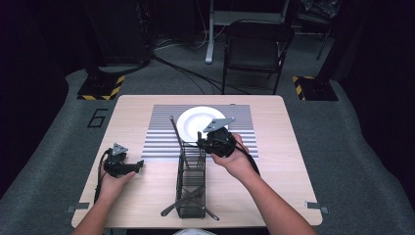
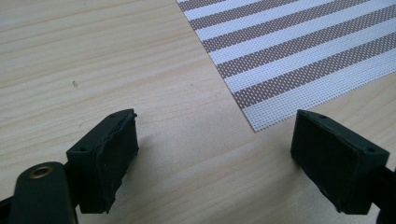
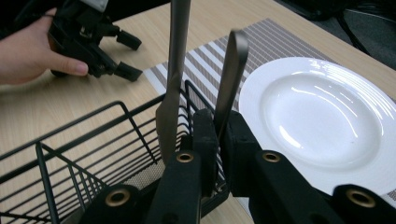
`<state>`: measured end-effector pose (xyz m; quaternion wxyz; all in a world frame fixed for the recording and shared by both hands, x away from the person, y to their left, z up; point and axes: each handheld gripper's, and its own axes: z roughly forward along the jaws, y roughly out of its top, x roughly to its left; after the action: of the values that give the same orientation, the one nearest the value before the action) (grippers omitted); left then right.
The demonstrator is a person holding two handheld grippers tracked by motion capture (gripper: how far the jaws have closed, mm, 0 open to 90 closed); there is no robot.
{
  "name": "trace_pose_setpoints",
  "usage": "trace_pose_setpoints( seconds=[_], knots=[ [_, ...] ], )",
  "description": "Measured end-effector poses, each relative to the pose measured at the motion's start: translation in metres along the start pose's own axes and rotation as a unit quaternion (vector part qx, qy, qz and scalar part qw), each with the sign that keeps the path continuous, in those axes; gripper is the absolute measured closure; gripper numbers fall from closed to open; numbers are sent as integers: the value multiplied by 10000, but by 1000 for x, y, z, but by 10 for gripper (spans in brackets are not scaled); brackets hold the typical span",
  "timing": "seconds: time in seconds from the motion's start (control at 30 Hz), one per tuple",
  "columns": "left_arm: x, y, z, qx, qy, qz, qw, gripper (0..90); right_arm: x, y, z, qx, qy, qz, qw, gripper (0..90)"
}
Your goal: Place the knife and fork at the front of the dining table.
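My right gripper (image 3: 219,126) is shut on the lower part of a slim grey metal utensil (image 3: 232,65), which stands upright with its rounded end pointing up. Just left of it a second, broader flat utensil (image 3: 173,70) rises from the black wire basket (image 3: 93,140). In the high view my right gripper (image 1: 203,142) sits at the far end of the wire basket (image 1: 191,171), beside the white plate (image 1: 193,120). My left gripper (image 1: 138,166) rests low on the wood at the left, open and holding nothing. Its jaws (image 2: 215,149) stand wide apart over bare table.
The white plate (image 3: 322,116) lies on a striped placemat (image 1: 161,142), whose corner (image 2: 280,60) lies just ahead of my left gripper. More dark utensils (image 1: 188,198) lie at the basket's near end. A folding chair (image 1: 257,46) stands beyond the table.
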<state>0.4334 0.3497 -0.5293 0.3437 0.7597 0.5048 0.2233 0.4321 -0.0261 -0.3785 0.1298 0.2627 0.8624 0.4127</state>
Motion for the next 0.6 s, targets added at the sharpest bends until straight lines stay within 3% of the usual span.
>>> trace_pose_setpoints(
  seconds=[0.6],
  knots=[
    [0,0,0,1,8,4,10000,146,3,-10,16,336,1,-43,9994,866]
  ],
)
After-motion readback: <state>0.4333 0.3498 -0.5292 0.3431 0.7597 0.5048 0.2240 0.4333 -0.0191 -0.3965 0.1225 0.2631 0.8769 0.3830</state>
